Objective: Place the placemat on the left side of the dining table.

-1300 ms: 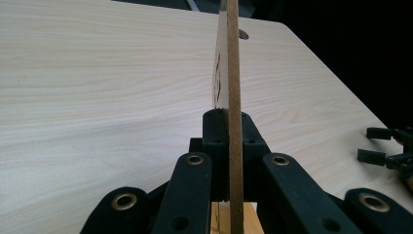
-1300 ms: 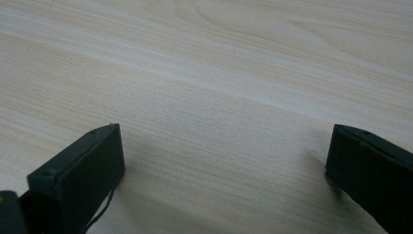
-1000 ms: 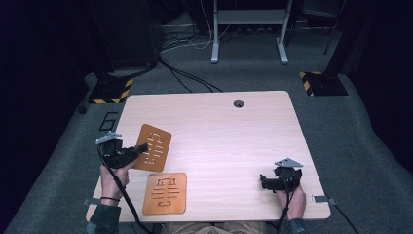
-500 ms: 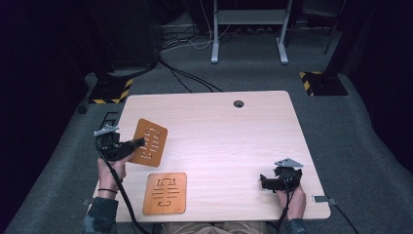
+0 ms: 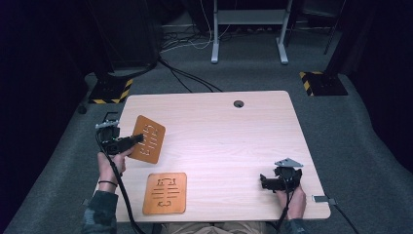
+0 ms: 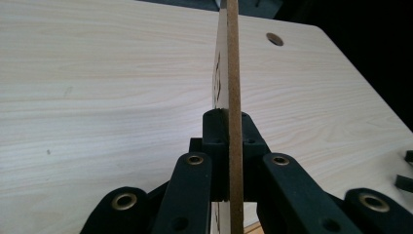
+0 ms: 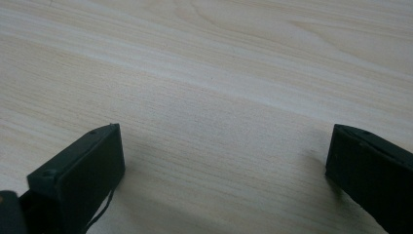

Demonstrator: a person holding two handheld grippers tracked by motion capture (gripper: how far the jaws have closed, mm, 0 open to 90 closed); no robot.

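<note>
Flat brown fibreboard panels with cut-out slots: two; one (image 5: 148, 139) at the table's left edge, lifted and tilted, one (image 5: 165, 193) lying flat near the front edge, left of centre.
Black two-jaw grippers: two; left gripper (image 5: 130, 140) at far left, right gripper (image 5: 263, 182) near the right front corner.
Pale wooden tables: one (image 5: 229, 141).
Round cable holes in the tabletop: one (image 5: 238, 104), at the far edge.
Yellow-and-black striped floor plates: two; one far left (image 5: 111, 90), one far right (image 5: 321, 83).
</note>
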